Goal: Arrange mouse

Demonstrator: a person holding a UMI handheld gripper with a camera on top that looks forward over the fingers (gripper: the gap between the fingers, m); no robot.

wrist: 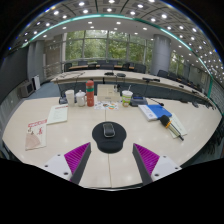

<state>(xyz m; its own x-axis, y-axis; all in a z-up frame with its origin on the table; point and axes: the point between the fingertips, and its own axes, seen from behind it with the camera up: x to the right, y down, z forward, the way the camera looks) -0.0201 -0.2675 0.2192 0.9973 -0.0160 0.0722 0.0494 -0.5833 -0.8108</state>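
A dark computer mouse [109,130] lies on a round black mouse pad [108,138] on the pale table [50,140], just ahead of my fingers and centred between them. My gripper [111,157] is open and empty, with its magenta pads [76,154] spread wide on either side below the pad. The fingers touch nothing.
Beyond the pad stand a red can [89,97], white cups [69,98] and a clear cup [126,98]. Papers [36,133] lie at the left, a blue and white cloth with items [156,112] at the right. Office desks and chairs [120,76] lie behind.
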